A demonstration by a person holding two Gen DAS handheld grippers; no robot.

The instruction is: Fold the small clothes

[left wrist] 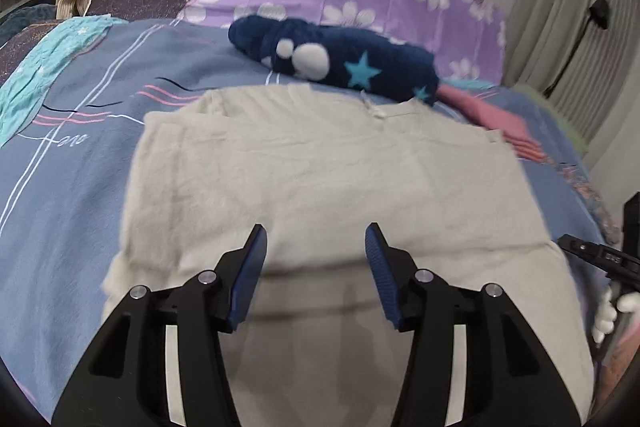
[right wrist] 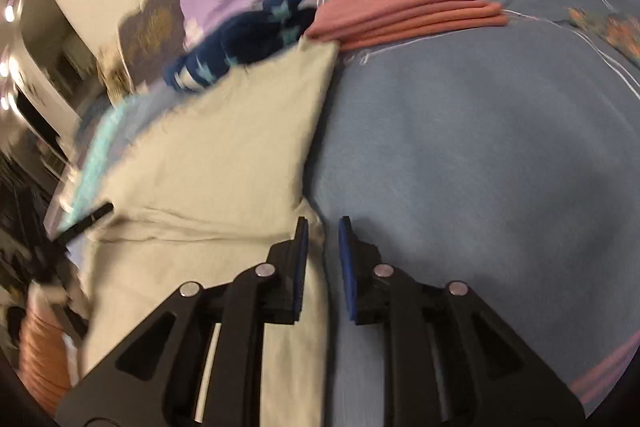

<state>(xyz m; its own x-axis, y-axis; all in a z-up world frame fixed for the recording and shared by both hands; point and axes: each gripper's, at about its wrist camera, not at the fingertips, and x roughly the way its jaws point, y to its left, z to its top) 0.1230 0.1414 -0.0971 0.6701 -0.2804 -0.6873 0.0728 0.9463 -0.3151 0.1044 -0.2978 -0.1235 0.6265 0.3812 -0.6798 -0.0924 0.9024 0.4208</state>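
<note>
The cream, soft-woven small garment lies spread across the middle of the left wrist view on the blue-grey bedsheet with thin pink and white lines, its far edge near the dark navy fleece roll with white spots and turquoise stars. In the right wrist view the same garment fills the centre-left, its right edge running diagonally toward a folded stack of salmon-pink cloth at upper centre.

The left gripper hangs over the garment's near half with its blue-padded jaws spread and nothing between them. The right gripper sits at bottom centre of its own view, jaws nearly together but with a narrow gap; the garment's right edge lies just under that gap, and no cloth appears pinched.

The step in hand looks like taking the near hem for the next fold. To do it well, each gripper should probably bite close to a near corner, catching all the layers at the edge and none of the sheet beneath. The right jaws would need to open wider first. Lifting both corners evenly and carrying them toward the far edge, corner matched to corner, should keep the crease straight; the soft fabric is likely to sag and wrinkle if one side leads.
</note>
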